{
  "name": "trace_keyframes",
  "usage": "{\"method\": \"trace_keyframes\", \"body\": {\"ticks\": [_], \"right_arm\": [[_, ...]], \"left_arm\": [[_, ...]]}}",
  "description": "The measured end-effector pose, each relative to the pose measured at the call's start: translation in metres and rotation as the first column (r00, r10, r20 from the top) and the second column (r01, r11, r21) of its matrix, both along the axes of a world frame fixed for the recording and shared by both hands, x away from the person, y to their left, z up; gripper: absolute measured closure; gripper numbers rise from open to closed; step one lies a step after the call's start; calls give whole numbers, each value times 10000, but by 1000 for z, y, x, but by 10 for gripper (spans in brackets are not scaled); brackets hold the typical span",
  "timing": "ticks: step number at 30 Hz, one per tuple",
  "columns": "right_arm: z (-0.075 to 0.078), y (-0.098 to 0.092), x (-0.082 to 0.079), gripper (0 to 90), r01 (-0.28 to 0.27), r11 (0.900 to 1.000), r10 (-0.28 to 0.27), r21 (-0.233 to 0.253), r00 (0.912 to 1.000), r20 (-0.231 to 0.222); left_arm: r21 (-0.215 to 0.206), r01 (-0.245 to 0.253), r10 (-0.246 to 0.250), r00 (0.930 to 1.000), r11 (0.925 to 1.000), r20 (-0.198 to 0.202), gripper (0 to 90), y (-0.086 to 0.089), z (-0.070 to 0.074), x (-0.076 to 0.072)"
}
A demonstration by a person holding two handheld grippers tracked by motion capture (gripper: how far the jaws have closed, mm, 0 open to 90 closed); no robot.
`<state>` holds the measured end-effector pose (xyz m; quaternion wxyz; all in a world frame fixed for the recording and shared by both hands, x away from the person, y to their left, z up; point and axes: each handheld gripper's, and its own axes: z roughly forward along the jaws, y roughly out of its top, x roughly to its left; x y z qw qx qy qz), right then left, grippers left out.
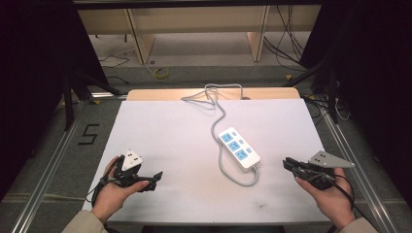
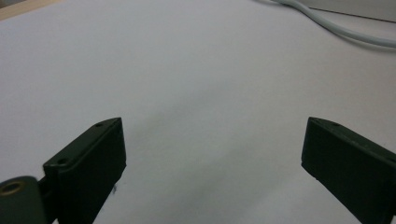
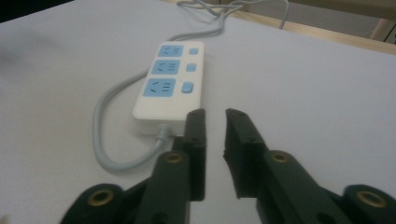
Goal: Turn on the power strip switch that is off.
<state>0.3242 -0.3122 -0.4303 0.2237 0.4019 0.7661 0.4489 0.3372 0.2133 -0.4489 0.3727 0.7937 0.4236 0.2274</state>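
A white power strip (image 1: 238,148) with three blue sockets lies right of the middle of the white table sheet (image 1: 165,131). Its grey cable (image 1: 219,119) runs off the far edge and loops near the strip's front end. A hand holds my left gripper (image 1: 153,179) at the front left, open, with nothing between its wide jaws (image 2: 214,126); the cable (image 2: 345,30) crosses the far corner of its view. My right gripper (image 1: 287,164) is held at the front right, pointing at the strip (image 3: 170,88). Its jaws (image 3: 215,116) stand almost together with a thin gap, holding nothing.
A wooden table edge (image 1: 145,93) shows behind the sheet. Metal rails (image 1: 53,160) flank the table, with a "5" mark (image 1: 89,134) on the left floor. Cables lie on the floor (image 1: 160,73) beyond, under a wooden bench. Bare sheet lies between the two grippers.
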Motion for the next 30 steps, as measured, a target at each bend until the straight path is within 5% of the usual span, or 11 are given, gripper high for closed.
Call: {"method": "trace_keyframes", "body": {"ticks": [2, 30], "right_arm": [[1, 0, 0, 899, 52, 9999, -52, -89, 10000, 17], [9, 23, 16, 900, -48, 9995, 30, -320, 9984, -569]], "left_arm": [[25, -1, 1, 10000, 10000, 39, 67, 0, 0, 0], [128, 51, -53, 9999, 9999, 122, 87, -3, 0, 0]]}}
